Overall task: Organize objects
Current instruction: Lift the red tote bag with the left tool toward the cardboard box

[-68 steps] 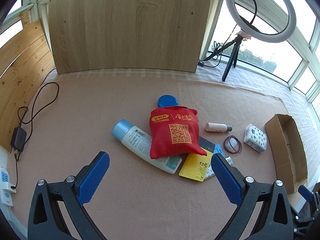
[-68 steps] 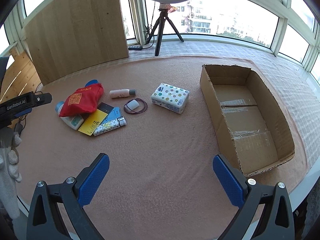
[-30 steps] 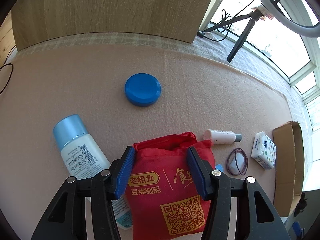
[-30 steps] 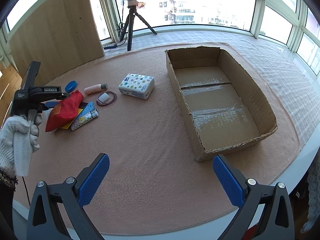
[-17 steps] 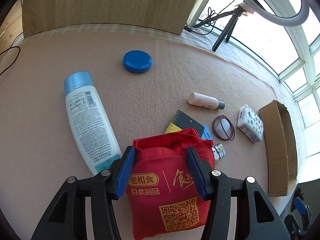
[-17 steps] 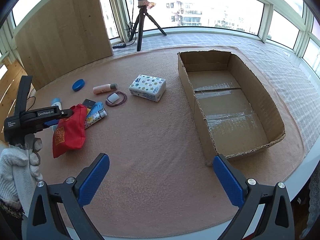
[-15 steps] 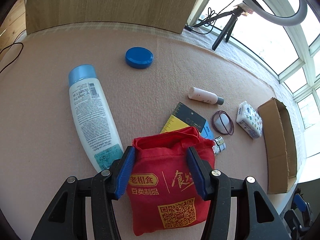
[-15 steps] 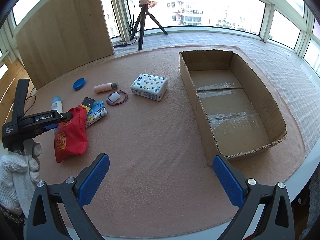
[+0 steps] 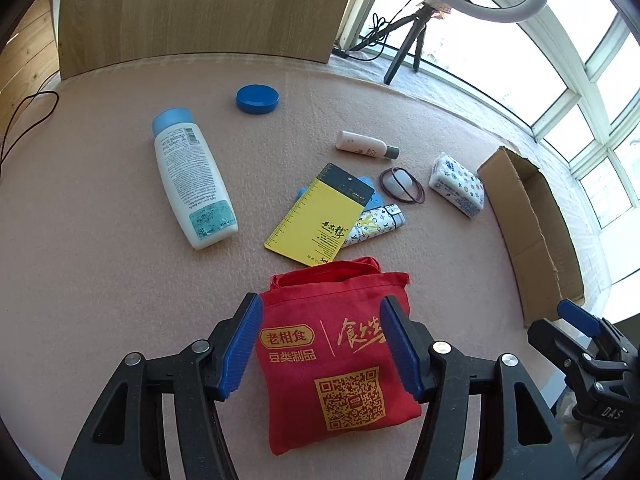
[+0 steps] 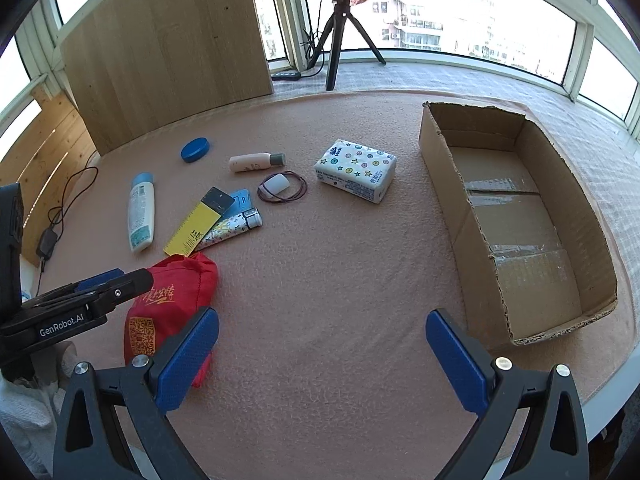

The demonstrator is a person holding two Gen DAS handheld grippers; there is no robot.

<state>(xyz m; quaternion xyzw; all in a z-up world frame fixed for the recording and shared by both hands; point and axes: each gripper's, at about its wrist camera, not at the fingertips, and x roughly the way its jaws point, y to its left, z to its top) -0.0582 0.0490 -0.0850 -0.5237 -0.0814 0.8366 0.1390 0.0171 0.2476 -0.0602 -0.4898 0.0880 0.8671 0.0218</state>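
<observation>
**Left fingers clamped on red bag; right fingers apart, empty**

Fingers (image 9: 240, 344) of the left gripper (image 9: 322, 344) are closed on the red bag (image 9: 340, 356), one pad on each side of its upper half, just below the mouth. Bag sits at the near left of the table (image 10: 340, 280); whether it is lifted clear or resting on the cloth, cannot tell. Judged soft and light: fabric bunches between the pads and will sag or swing, so a hold near the top hem suits it. Right gripper (image 10: 322, 354) hovers over bare table, fingers wide apart, touching nothing. Cardboard box (image 10: 448, 168) stands open and empty at right, well apart from the bag. Bottle (image 9: 188, 176), yellow card (image 9: 316, 220) and tissue pack (image 10: 356, 170) lie loose farther off.
</observation>
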